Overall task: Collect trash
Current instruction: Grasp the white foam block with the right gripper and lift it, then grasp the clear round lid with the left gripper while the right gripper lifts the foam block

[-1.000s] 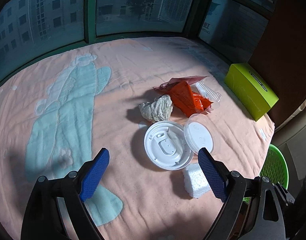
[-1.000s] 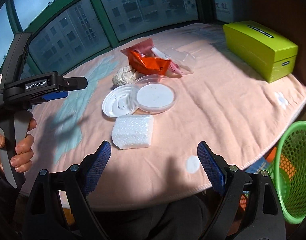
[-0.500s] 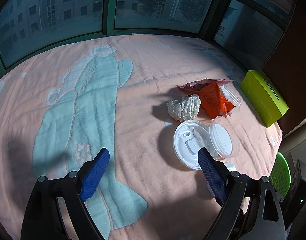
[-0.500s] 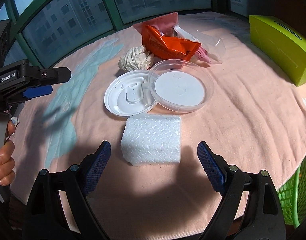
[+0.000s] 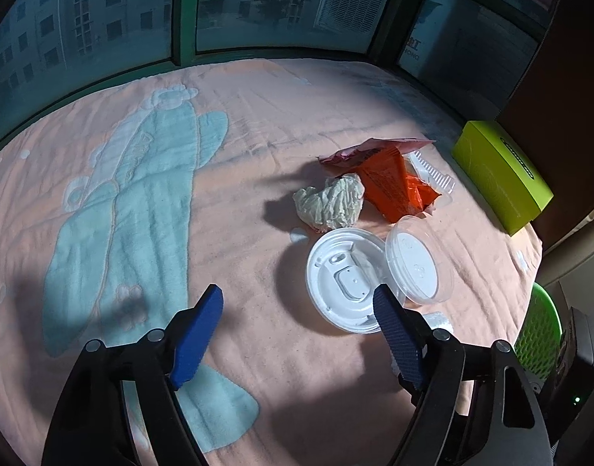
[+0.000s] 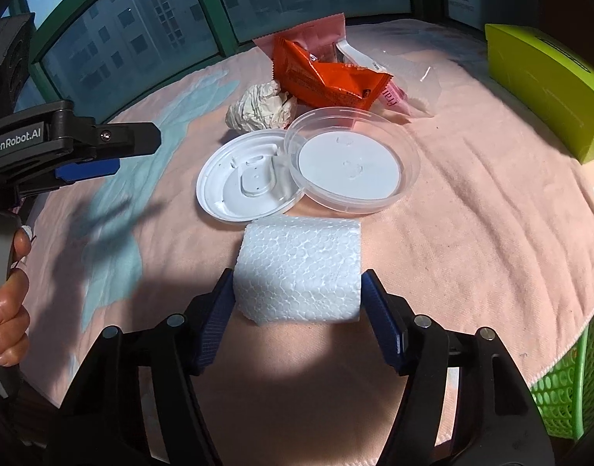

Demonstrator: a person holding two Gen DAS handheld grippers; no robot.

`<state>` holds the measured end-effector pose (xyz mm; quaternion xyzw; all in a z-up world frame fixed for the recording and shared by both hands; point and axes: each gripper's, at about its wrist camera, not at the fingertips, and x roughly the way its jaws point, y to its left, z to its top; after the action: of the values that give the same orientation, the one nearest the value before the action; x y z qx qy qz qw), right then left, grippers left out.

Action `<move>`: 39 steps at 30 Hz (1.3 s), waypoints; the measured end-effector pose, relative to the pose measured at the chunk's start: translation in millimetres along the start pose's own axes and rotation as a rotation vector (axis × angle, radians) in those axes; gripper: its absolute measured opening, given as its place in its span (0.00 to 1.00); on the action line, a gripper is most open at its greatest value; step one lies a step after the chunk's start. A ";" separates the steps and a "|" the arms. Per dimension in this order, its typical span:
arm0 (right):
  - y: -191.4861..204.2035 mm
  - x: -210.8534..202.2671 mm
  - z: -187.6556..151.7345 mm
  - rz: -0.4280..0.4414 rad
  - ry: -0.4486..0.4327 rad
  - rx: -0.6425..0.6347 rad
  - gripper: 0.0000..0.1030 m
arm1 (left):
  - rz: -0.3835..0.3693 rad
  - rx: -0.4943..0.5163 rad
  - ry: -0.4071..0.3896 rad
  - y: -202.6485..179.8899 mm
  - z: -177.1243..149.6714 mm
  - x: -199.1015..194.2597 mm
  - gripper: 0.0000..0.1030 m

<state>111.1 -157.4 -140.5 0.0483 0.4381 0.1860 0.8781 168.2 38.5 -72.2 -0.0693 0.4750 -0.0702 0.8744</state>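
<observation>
the right gripper (image 6: 297, 306), jaws just drawn in, clamps the foam block (image 6: 299, 268) on the table's towel (image 6: 491, 209) for the green basket (image 6: 568, 384), while the left gripper (image 5: 297, 326), jaws narrowing yet empty, hovers near the white lid (image 5: 345, 277).

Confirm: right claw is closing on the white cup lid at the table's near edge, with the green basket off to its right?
Not the lid. In the right wrist view the right claw has just been closing on the foam block; the white cup lid lies untouched behind it. The green basket is to its right.
</observation>
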 end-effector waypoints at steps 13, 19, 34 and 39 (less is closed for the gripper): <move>-35.9 -50.7 -7.4 -0.038 -0.055 0.044 0.63 | -0.072 0.100 0.057 -51.9 11.4 35.6 0.50; -59.4 -77.3 -13.4 -0.077 -0.093 0.080 0.63 | -0.083 0.110 0.104 -69.6 22.5 65.0 0.44; -138.0 -125.4 -40.9 -0.221 -0.142 0.217 0.63 | -0.115 0.076 0.157 -71.7 30.7 94.5 0.14; -158.2 -134.3 -50.6 -0.260 -0.149 0.261 0.63 | -0.106 0.084 0.143 -73.8 30.6 90.6 0.12</move>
<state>42.8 -357.4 -109.7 0.1183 0.3947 0.0088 0.9111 238.6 -49.2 -116.3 -0.0526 0.5285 -0.1408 0.8355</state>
